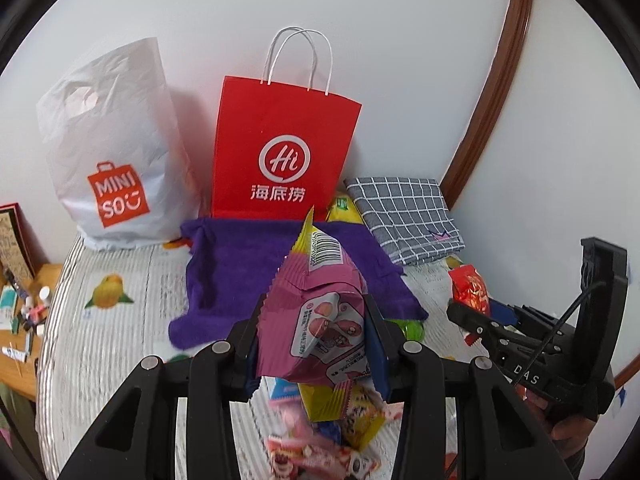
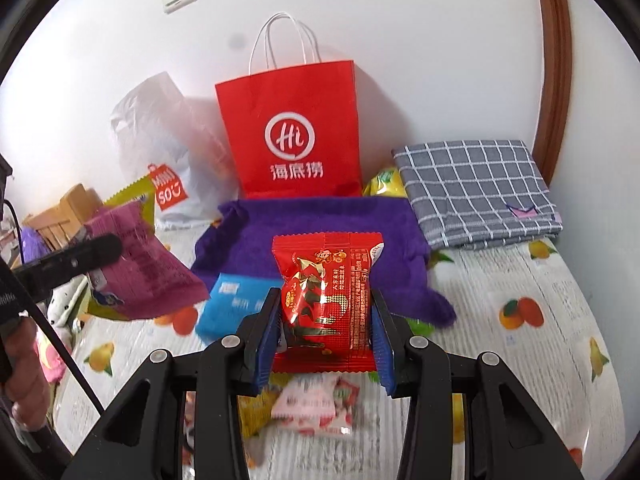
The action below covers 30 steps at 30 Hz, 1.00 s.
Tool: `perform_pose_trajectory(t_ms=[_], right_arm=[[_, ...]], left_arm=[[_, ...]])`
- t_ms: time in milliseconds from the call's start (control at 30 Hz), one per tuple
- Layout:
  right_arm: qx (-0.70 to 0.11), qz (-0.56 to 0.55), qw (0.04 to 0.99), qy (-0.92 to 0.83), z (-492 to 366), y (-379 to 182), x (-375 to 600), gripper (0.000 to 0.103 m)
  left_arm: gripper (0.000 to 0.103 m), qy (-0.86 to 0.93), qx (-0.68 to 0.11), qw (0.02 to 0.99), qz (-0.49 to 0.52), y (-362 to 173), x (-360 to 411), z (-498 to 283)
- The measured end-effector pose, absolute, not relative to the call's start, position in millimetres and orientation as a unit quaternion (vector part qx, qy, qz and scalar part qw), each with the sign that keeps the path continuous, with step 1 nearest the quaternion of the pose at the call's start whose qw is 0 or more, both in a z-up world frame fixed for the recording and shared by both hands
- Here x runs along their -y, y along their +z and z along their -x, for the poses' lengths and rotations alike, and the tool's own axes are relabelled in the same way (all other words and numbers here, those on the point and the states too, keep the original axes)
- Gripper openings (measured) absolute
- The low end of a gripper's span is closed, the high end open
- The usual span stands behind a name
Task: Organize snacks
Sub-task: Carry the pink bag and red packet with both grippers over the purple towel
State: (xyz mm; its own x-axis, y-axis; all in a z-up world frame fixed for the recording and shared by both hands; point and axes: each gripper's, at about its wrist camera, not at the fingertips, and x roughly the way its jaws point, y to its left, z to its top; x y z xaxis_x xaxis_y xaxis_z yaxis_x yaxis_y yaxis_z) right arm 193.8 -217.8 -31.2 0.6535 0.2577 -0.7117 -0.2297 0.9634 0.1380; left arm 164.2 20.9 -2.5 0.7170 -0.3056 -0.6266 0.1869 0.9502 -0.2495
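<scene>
My left gripper (image 1: 310, 340) is shut on a purple and yellow snack packet (image 1: 316, 308), held up above the table. The same purple packet (image 2: 140, 268) shows at the left of the right wrist view. My right gripper (image 2: 326, 328) is shut on a red snack packet (image 2: 328, 300), also lifted; the red packet (image 1: 470, 288) and right gripper (image 1: 476, 320) appear at the right of the left wrist view. Several loose snacks (image 1: 328, 428) lie on the table below both grippers. A red paper bag (image 1: 280, 148) stands upright against the wall behind a purple cloth (image 1: 248, 264).
A white plastic bag (image 1: 112, 152) stands left of the red bag. A folded grey checked cloth (image 2: 476, 192) lies at the back right, a yellow packet (image 2: 384, 184) beside it. A blue box (image 2: 232, 308) rests near the purple cloth (image 2: 320, 232). A fruit-print cover (image 2: 520, 320) covers the table.
</scene>
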Motion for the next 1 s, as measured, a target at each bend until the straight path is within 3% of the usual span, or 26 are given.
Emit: perform_pose_trajectory(t_ms=[1000], right_arm=[[-0.411, -0.015, 0.892, 0.186, -343.5, -46.5, 187.6, 0.041]], left_arm=[[0.04, -0.111, -0.377, 0.918, 0.05, -8.6, -22.4, -284.6]])
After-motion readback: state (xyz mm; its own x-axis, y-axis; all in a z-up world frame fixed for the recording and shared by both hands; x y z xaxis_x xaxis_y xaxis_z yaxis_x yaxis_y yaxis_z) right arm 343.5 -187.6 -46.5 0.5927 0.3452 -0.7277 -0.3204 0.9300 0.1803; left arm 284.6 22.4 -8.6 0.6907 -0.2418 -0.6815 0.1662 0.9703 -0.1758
